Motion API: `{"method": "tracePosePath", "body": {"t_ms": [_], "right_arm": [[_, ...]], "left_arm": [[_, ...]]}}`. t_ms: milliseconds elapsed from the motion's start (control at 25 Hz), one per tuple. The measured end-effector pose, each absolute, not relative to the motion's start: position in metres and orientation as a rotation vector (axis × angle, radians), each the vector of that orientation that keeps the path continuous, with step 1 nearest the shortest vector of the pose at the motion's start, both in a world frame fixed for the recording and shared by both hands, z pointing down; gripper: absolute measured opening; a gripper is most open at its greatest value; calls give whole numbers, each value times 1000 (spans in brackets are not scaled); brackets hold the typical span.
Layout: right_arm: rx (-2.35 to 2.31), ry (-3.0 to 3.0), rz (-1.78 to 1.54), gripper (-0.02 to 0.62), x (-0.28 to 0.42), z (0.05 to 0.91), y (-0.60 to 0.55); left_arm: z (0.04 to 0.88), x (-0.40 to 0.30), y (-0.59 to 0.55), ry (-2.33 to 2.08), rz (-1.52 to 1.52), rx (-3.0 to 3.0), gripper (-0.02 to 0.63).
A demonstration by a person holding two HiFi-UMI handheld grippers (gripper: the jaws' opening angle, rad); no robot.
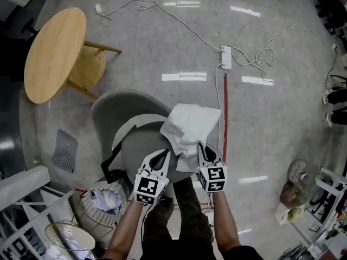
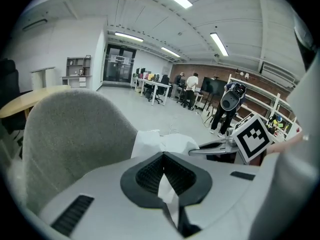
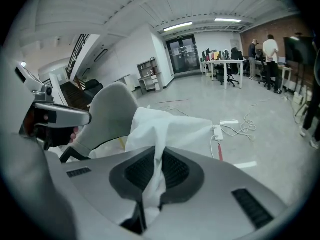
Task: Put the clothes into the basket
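With the left gripper [image 1: 162, 155] and right gripper [image 1: 201, 148] jaws both pinched shut on the white garment [image 1: 190, 124] over the grey chair [image 1: 108, 112], the carry to the partly filled basket [image 1: 87, 214] at seven o'clock is not yet done.

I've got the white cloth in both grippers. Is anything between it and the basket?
Only the grey chair under it: the white cloth must clear the seat's left edge to reach the basket, which stands on the floor beside the chair.

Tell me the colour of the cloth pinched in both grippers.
The cloth is plain white; it shows best in the head view, against the grey chair.
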State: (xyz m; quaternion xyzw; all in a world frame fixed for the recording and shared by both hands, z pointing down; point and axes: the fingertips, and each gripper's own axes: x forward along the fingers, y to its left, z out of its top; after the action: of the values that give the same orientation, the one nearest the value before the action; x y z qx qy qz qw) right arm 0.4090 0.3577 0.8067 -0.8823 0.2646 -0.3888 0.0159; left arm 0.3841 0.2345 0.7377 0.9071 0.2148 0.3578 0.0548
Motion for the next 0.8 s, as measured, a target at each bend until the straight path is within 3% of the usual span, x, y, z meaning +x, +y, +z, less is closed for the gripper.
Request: {"method": "tracePosePath", "body": {"t_ms": [800], "right_arm": [[-2840, 927, -834, 40, 435, 666, 328]], "left_arm": [[640, 374, 193, 513, 882, 2865, 6]]}}
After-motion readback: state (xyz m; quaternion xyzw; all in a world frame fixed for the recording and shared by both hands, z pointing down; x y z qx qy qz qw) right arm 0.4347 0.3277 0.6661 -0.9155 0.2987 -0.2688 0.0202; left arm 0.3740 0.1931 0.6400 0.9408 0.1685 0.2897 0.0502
